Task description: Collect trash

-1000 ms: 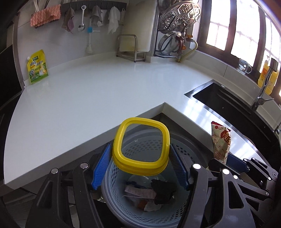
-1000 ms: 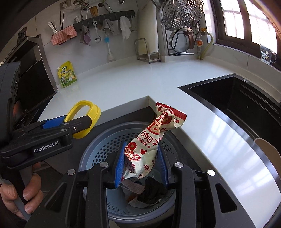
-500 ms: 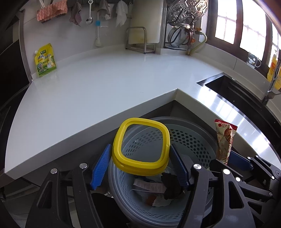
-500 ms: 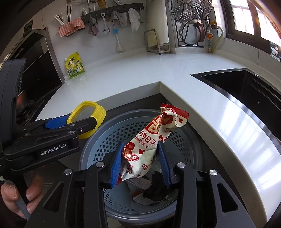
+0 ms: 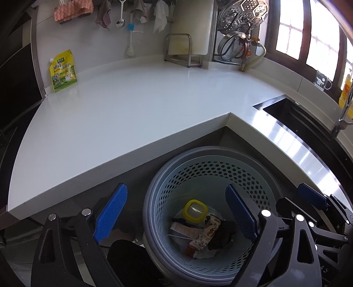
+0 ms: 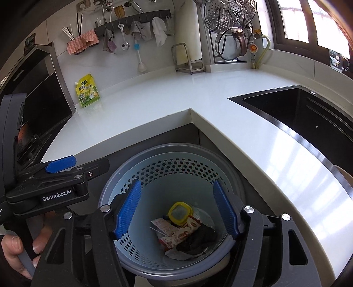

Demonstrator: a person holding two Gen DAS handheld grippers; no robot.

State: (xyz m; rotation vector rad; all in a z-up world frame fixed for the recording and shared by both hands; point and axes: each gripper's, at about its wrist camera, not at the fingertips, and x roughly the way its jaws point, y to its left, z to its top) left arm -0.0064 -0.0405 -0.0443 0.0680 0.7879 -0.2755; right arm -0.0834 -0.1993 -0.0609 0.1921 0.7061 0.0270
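White L-shaped counter (image 5: 136, 110) bare across middle, glossy, wrapping inner corner. Yellow pouch (image 5: 63, 70) upright at back wall, left end. Rail above with pink sponge (image 5: 74, 8), rags, spoon, brush. Metal rack (image 5: 183, 50) at back; steamer tray (image 5: 245, 14) hanging beside window. Dark sink (image 6: 308, 117) set into right run.

Perforated bin (image 5: 211, 163) on floor in corner. Yellow lid (image 5: 195, 210) and snack wrapper (image 5: 206, 231) lying at bin bottom among scraps.

Left gripper (image 5: 176, 212) just been opening, released, empty. Right gripper (image 6: 176, 207) likewise just opened, empty, over bin.
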